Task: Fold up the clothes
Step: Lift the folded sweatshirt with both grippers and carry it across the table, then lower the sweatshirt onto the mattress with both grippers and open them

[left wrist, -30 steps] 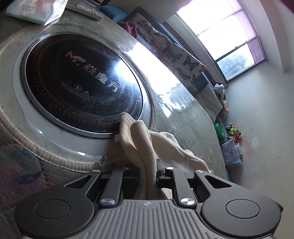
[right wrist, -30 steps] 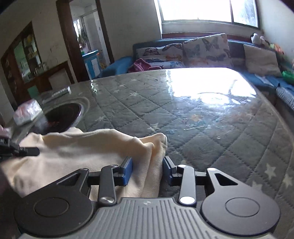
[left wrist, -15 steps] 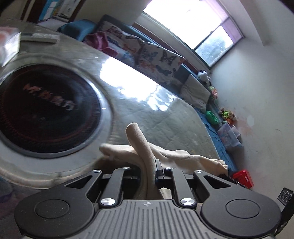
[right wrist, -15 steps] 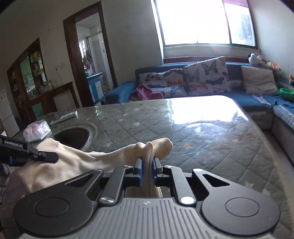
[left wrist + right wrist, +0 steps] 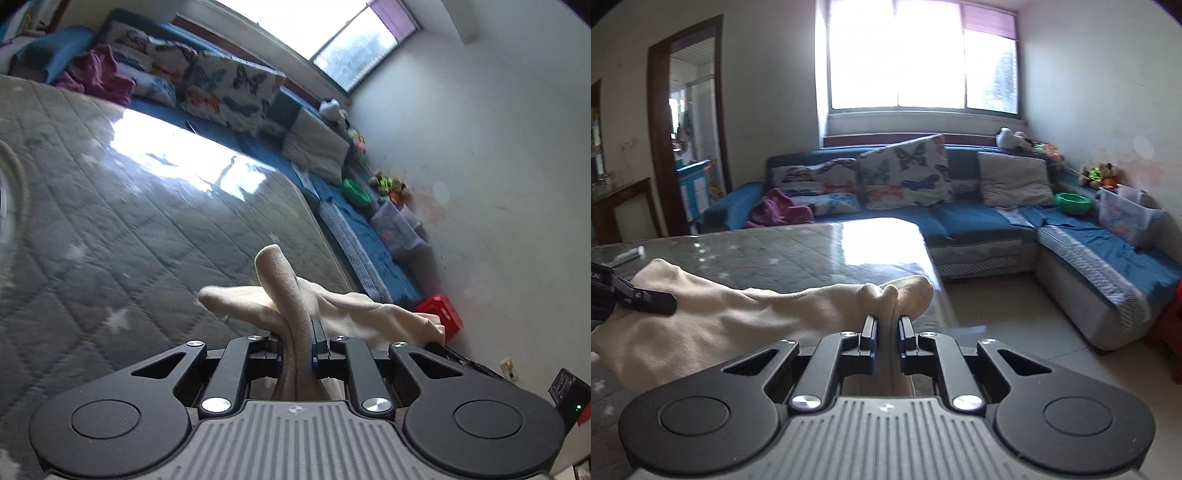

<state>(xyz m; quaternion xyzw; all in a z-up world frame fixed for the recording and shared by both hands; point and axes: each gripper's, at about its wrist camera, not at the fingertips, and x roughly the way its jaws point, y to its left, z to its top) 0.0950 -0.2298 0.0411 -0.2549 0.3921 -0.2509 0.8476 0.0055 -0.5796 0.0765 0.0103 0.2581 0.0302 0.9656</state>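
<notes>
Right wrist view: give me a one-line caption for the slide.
Right hand-held gripper shut on a cream garment, stretched toward the left hand-held gripper above a quilted table.

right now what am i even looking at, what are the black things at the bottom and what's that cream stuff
There is no robot here. A person holds a two-finger gripping tool in each hand, and each tool carries a wide-angle camera looking forward along its fingers. One picture comes from the left tool, the other from the right tool; the black shapes at the bottom are the tools' own bodies. The cream stuff is a soft garment being folded. Both tools are shut on it, each pinching a bunched edge, so it hangs between them over the grey quilted table. In the right picture the left tool shows at the left edge. Behind is a blue sofa with butterfly cushions.
</notes>
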